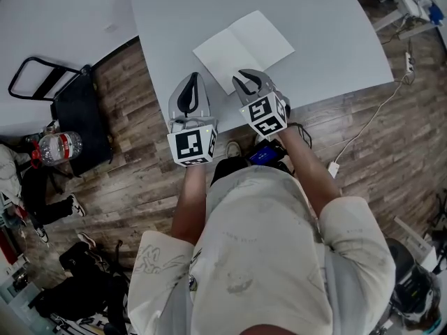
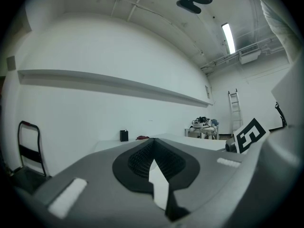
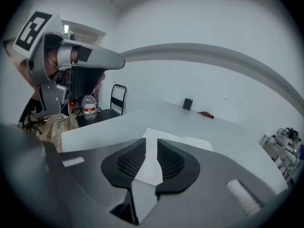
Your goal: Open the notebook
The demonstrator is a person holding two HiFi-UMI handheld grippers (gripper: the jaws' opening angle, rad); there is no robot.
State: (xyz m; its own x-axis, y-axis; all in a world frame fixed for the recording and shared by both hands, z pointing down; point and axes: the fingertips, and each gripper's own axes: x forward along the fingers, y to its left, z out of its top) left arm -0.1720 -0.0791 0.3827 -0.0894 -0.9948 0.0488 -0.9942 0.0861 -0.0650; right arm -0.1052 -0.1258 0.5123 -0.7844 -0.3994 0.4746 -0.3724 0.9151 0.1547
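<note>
the notebook (image 1: 244, 49) lies open flat just ahead of the empty, slightly parted right gripper (image 1: 248, 77), with the left gripper (image 1: 194, 81) closed on nothing beside it; the opening looks done, so only backing away seems left.

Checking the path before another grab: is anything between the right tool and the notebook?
Nothing visible does. The right tool hangs over the near edge of the open notebook on the table, jaws apart and empty.

I can read no words or numbers. The cube (image 1: 192, 146) on my left tool (image 1: 195, 79) and the one on my right tool (image 1: 248, 77) bear only square markers; the bottle (image 1: 59, 146) label is illegible.
</note>
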